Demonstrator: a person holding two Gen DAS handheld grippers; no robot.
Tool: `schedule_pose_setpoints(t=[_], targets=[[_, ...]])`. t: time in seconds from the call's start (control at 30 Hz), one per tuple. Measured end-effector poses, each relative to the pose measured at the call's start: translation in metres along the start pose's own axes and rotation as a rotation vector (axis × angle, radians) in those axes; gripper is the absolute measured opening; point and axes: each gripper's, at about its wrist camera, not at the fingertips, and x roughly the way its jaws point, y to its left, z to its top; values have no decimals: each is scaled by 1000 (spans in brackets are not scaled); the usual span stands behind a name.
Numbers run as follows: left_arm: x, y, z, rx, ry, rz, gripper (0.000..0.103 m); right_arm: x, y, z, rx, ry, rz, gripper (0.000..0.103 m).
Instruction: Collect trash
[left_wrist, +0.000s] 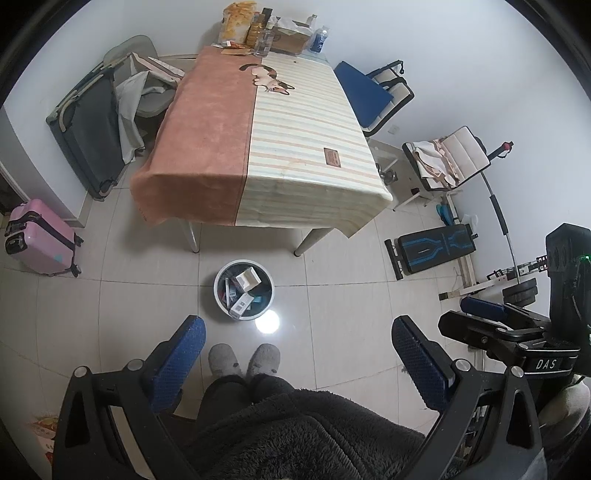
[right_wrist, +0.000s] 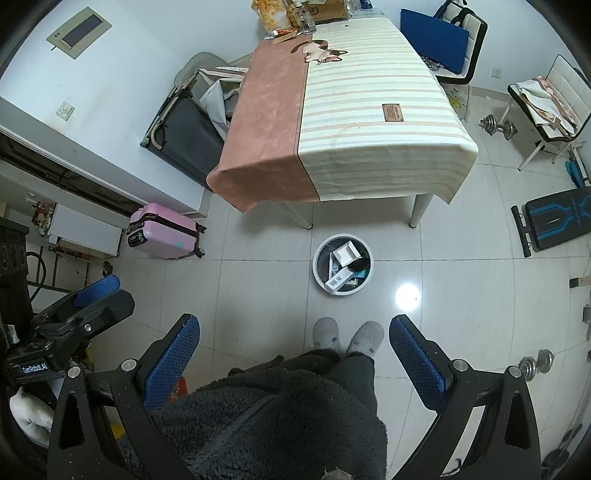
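The trash bin (left_wrist: 244, 289) stands on the floor just before the near edge of the surface (left_wrist: 258, 147), already holding small boxes (left_wrist: 248, 277). From the bin, our slippers (left_wrist: 243, 360) lie nearer us, and both claws hang above them. The left claw (left_wrist: 298, 354) and right claw (right_wrist: 294, 350) gape wide, empty, tilted down, with the bin ahead of each. We judge neither nearer.

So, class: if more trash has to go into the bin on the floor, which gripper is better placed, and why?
Roughly even. Both the left gripper and right gripper are open and empty, held high above the bin. The bin sits slightly nearer the left gripper's centre line, so left, marginally.
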Motion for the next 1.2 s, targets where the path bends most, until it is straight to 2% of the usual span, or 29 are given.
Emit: schedule_pose_setpoints(t=[1.2], targets=[[-3,-8,7,26,3,-10,103,-4,3,1,18,-4,4,103]])
